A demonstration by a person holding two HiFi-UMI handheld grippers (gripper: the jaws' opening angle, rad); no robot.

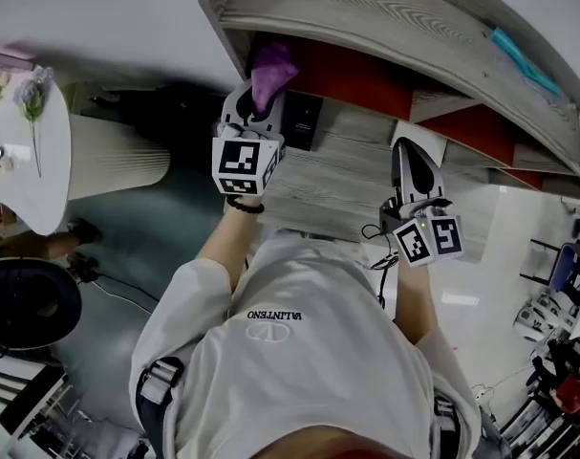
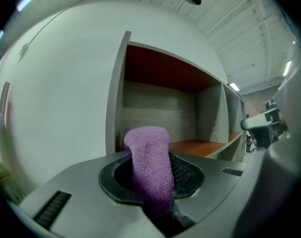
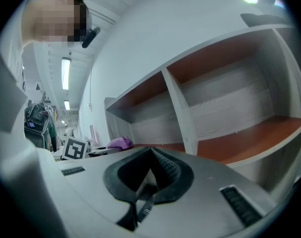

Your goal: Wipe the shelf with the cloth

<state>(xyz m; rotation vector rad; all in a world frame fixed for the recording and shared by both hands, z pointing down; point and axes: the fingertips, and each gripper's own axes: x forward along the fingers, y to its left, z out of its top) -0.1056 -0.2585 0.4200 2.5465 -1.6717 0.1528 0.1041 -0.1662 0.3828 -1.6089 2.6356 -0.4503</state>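
A purple cloth [image 1: 270, 65] is clamped in my left gripper [image 1: 260, 96], which is shut on it at the left end of the shelf unit [image 1: 366, 27]. In the left gripper view the cloth [image 2: 149, 172] sticks up from between the jaws of the left gripper [image 2: 149, 155], in front of the leftmost shelf compartment [image 2: 155, 108] with its orange-red board. My right gripper [image 1: 405, 151] hovers over the grey shelf board further right. The right gripper [image 3: 150, 150] is shut with nothing in it. Beyond it lie the cloth [image 3: 119, 143] and open compartments [image 3: 249, 133].
A dark box [image 1: 302, 122] stands in the shelf beside the cloth. A teal object [image 1: 524, 55] lies on the shelf top. A round white table [image 1: 51, 175] with flowers is to the left, a black chair [image 1: 27, 304] below it, and equipment clutter [image 1: 557, 352] at the right.
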